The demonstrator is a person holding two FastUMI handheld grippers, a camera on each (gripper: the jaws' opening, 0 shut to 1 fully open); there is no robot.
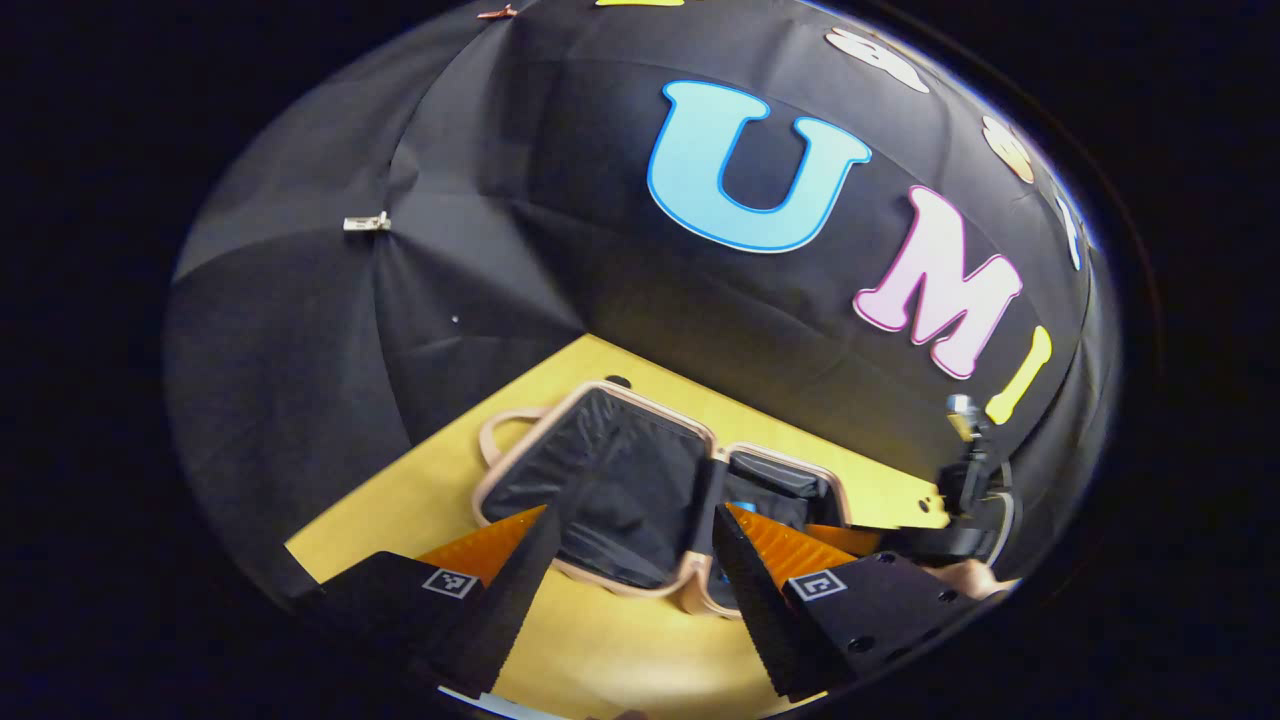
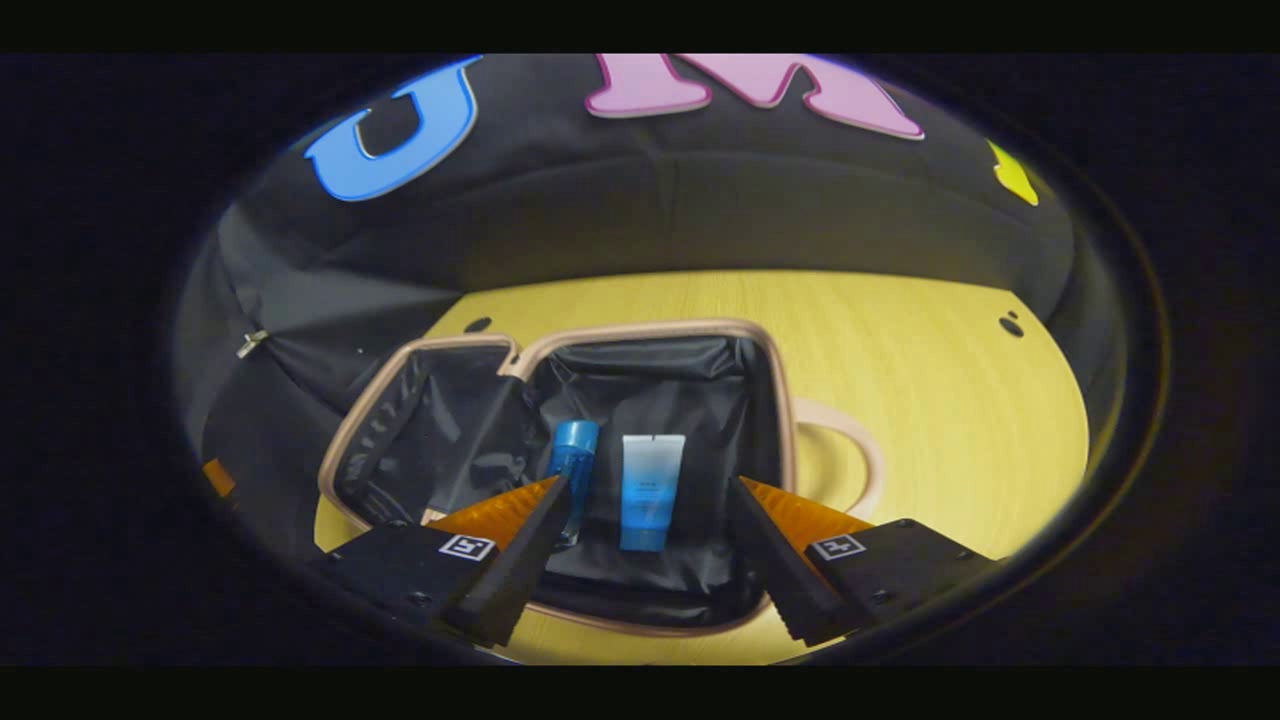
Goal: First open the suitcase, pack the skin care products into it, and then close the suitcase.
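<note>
Products are sitting packed, lid-closing time
Both tongs, left (image 1: 630, 590) and right (image 2: 650, 560), are hanging wide and empty; I'd swing the suitcase (image 2: 560, 330) lid over gently, watching the tube (image 2: 650, 490) and bottle (image 2: 574, 460).

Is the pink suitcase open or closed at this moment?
Open. The pink suitcase lies flat on the yellow wooden table, both black-lined halves spread; a blue bottle and a blue-white tube lie inside.

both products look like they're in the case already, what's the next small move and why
Probably start closing: the suitcase lies open flat on the table, with the blue bottle and the tube lying in one half. Both grippers are open and empty, so I'd bring the left gripper to the empty half's rim to fold it over.
</note>
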